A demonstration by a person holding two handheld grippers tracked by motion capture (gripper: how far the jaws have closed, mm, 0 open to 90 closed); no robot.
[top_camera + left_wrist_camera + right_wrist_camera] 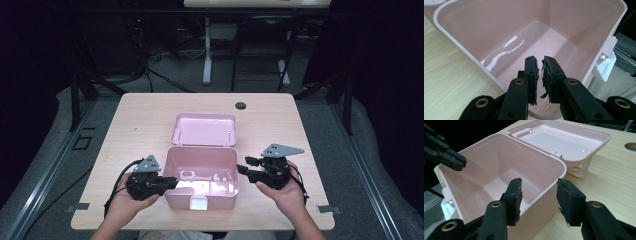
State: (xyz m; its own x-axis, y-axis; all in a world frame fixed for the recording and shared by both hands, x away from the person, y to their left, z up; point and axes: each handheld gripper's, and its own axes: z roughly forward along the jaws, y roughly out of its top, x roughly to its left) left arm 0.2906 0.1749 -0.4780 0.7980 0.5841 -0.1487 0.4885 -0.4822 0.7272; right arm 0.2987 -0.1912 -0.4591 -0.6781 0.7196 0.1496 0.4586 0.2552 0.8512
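A pink plastic box [201, 177] stands open near the front middle of the worktop [140, 120], its hinged lid [204, 129] thrown back flat on the worktop behind it. Nothing can be seen lying inside the box.

The left gripper [540, 75] hangs over the box's left rim, its fingers [531, 72] drawn almost together with a thin gap between the worn pads and nothing held. The right gripper [539, 195] sits at the box's right side with its fingers [514, 195] spread wide, one inside the wall and one outside, straddling the rim but not yet closed on it.

The box looks like thin, glossy moulded plastic: probably light, fairly stiff at the rolled rim, with walls that may flex and slip under a hard pinch. The rim on either side seems the soundest hold. The white latch [198, 203] at the box's front looks small and more easily strained. An empty box this light could skid or tip if pulled from one side alone.
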